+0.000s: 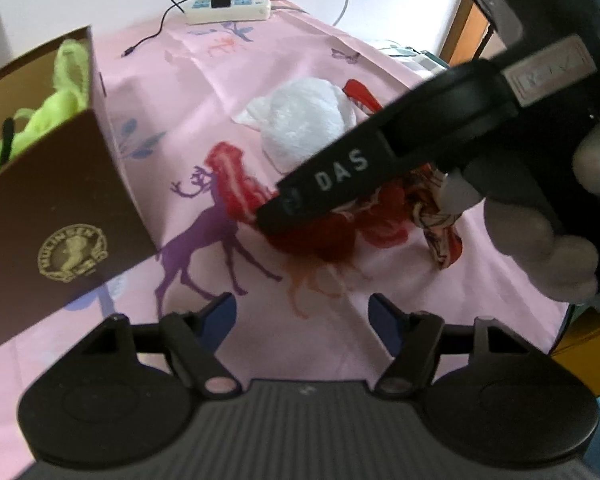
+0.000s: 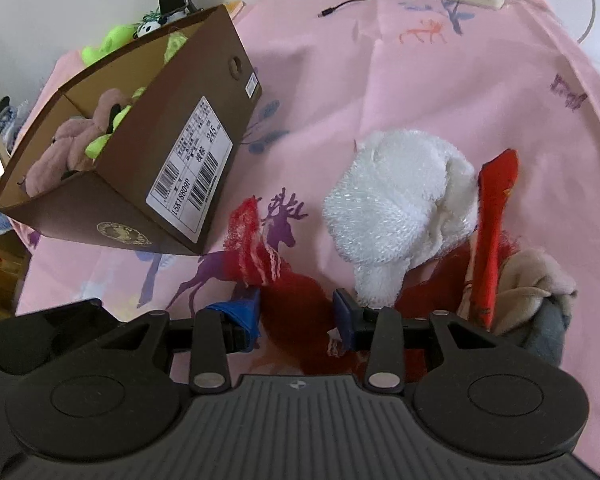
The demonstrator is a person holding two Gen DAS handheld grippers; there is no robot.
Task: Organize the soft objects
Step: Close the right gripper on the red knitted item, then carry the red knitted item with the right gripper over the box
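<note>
Right wrist view: right tool (image 2: 296,314) straddles the red sock (image 2: 296,300), not yet clamped.
Close deep on it, then carry to the box (image 2: 204,120); left tool (image 1: 302,314) waits open.

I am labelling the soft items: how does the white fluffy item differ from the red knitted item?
The white fluffy item is a rounded, bulky heap; the red knitted item lies long and flatter. The right gripper has its fingers around the red one; the white one lies free. Both rest on the pink tablecloth, outside the brown box.

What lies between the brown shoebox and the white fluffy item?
Right wrist view: the red knit item's raised end and bare pink cloth between shoebox and white item.
</note>
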